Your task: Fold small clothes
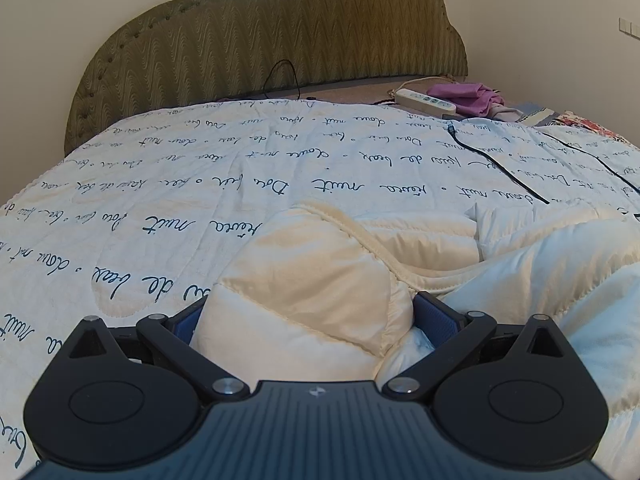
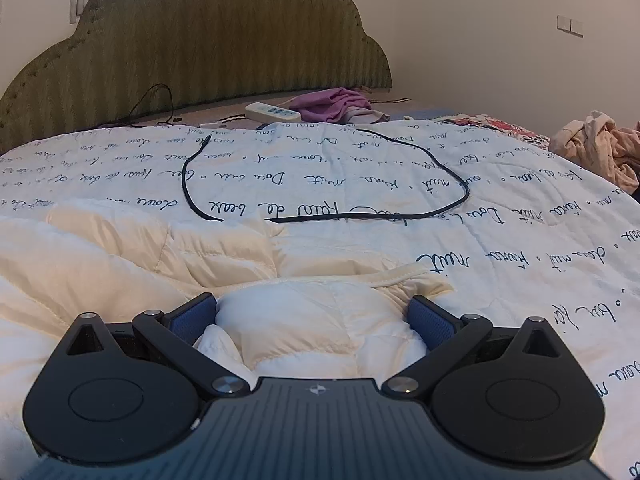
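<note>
A cream-white quilted puffy garment (image 1: 360, 256) lies crumpled on the bed's white quilt with dark script print (image 1: 200, 184). My left gripper (image 1: 306, 312) stands wide with a thick bunch of the garment between its blue pads (image 1: 434, 312). In the right wrist view the same garment (image 2: 160, 252) spreads to the left. My right gripper (image 2: 312, 312) also stands wide with a puffy fold of it between its blue pads (image 2: 430, 320). The fingertips are buried in the fabric, so I cannot tell whether either one squeezes it.
A black cable (image 2: 400, 208) loops on the quilt just beyond the garment. A white power strip (image 2: 272, 112) and purple cloth (image 2: 332, 106) lie near the green padded headboard (image 2: 200, 48). A pile of beige clothes (image 2: 600, 148) sits at the far right.
</note>
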Tool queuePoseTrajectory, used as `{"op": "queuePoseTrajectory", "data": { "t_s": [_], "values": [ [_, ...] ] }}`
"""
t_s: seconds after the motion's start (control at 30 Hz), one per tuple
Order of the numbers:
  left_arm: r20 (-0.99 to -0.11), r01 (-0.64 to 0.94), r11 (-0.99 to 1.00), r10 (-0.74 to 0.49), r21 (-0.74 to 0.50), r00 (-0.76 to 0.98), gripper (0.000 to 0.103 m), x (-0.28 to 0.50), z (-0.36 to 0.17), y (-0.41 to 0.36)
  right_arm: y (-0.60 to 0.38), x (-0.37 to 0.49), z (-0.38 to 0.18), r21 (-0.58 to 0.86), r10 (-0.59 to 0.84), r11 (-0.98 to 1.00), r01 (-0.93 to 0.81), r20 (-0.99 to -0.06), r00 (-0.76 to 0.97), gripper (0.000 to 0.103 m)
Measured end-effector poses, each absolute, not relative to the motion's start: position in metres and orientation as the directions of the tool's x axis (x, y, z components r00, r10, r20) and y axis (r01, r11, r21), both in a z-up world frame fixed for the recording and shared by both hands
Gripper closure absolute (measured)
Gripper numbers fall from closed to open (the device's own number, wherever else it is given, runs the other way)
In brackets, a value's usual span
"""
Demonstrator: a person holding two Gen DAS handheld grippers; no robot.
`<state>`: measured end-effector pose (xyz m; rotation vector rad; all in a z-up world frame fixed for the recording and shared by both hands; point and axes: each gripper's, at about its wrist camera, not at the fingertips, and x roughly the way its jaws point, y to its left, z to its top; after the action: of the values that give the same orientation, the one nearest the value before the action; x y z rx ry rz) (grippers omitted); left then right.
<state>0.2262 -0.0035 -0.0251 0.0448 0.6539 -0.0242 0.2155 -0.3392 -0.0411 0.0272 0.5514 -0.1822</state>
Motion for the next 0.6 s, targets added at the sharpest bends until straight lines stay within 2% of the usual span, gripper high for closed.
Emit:
{"op": "queuePoseTrajectory", "data": {
  "t_s": [0.13,0.27,0.4,0.6],
  "values": [
    [-0.628,0.046,0.999,-0.021,0.024,0.778,0.0,0.23,-0.019,0.0,-0.325,0.188,-0.018,-0.065,-0.234,0.971,0.229,-0.428,0.873,0.001],
    [-0.644,0.044,0.998,-0.008,0.04,0.765,0.0,0.228,-0.01,0.0,-0.301,0.158,0.011,-0.074,-0.178,0.984,0.162,-0.346,0.921,0.001],
    [-0.651,0.052,0.998,-0.021,0.029,0.759,0.0,0.22,0.001,0.005,-0.27,0.132,0.027,-0.109,-0.104,0.991,0.073,-0.316,0.943,0.001],
    [-0.648,0.074,0.996,-0.082,-0.04,0.757,0.0,0.211,0.02,0.021,-0.222,0.097,0.03,-0.147,0.009,0.987,-0.059,-0.32,0.947,0.001]
  ]
}}
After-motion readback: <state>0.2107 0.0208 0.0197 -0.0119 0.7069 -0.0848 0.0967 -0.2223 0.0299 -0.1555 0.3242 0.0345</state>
